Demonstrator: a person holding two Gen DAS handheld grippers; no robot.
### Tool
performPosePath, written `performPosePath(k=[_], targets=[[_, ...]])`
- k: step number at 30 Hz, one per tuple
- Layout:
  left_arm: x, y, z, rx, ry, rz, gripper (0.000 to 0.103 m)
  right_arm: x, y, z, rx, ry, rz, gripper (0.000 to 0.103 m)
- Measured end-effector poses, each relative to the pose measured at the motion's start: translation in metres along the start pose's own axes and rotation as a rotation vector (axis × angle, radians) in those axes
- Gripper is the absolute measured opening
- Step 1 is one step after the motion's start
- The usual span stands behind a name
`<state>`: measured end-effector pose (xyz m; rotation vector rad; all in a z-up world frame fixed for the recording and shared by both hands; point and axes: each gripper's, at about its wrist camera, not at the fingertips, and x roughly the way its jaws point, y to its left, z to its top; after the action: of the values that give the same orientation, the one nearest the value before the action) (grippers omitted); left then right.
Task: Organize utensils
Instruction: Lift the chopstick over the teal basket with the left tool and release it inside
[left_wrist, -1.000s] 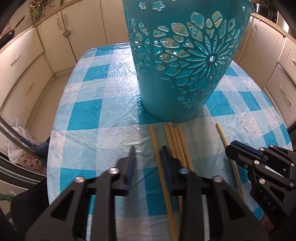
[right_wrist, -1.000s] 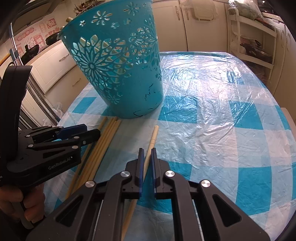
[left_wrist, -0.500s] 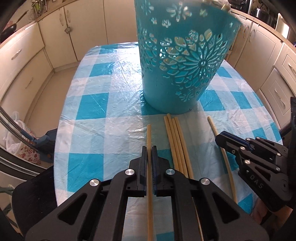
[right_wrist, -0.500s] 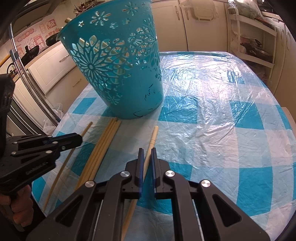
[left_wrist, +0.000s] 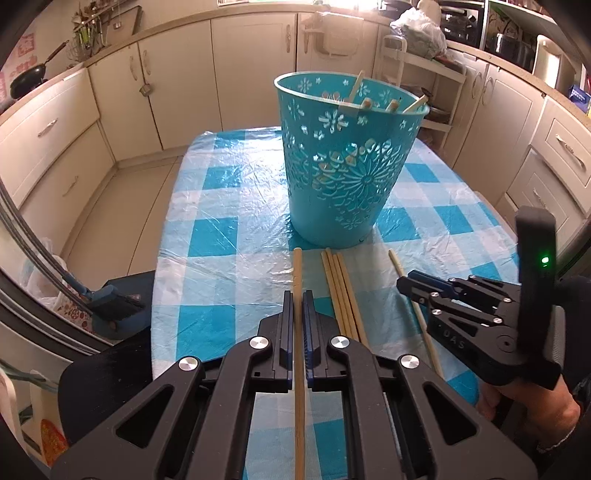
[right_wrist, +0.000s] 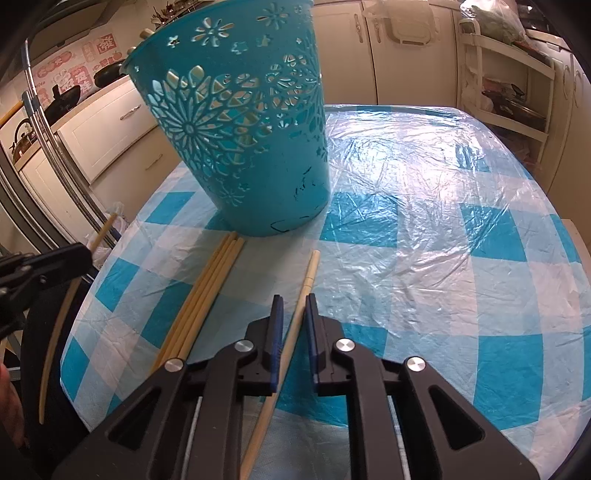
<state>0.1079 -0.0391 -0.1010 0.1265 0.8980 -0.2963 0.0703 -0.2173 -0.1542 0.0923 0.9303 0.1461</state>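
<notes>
A teal cut-out basket (left_wrist: 347, 173) (right_wrist: 236, 129) stands on the checked table (left_wrist: 221, 206), with several chopsticks (left_wrist: 356, 88) poking over its rim. My left gripper (left_wrist: 298, 295) (right_wrist: 83, 253) is shut on one wooden chopstick (left_wrist: 297, 266) (right_wrist: 105, 229) and holds it above the cloth. Three chopsticks (left_wrist: 341, 291) (right_wrist: 207, 288) lie side by side in front of the basket. My right gripper (right_wrist: 293, 306) (left_wrist: 404, 284) stays low over a single chopstick (right_wrist: 308, 277) (left_wrist: 395, 260) lying on the table. Its jaws are opening, with that chopstick between them and a gap showing.
Cream kitchen cabinets (left_wrist: 55, 147) ring the table. A dark chair seat (left_wrist: 107, 373) and a brush head (left_wrist: 110, 301) sit off the table's left edge. A white shelf rack (right_wrist: 513, 92) stands at the back. A person's hand (left_wrist: 528, 406) holds the right gripper.
The left gripper closed on a chopstick, then rose and drew back from the basket with it. The right gripper stayed in place and its jaws parted a little.
</notes>
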Motion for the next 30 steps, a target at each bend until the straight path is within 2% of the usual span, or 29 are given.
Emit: performPosePath(k=[6,17,23,30], targets=[[-0.036,0.012,0.008,-0.044,-0.063,-0.045,0.005,-0.001,0.005,-0.001,-0.026,-0.001,-0.005,0.021],[-0.107,0.023,0.057,-0.109,-0.253,-0.130,0.005,-0.001,0.007,-0.002,-0.038,-0.002,-0.002,0.025],[-0.120,0.015,0.095,-0.124,-0.376,-0.159,0.005,0.000,0.009,-0.002,-0.045,-0.001,-0.005,0.027],[-0.112,0.001,0.151,-0.124,-0.528,-0.153,0.005,0.000,0.011,-0.002,-0.044,-0.002,0.003,0.029]])
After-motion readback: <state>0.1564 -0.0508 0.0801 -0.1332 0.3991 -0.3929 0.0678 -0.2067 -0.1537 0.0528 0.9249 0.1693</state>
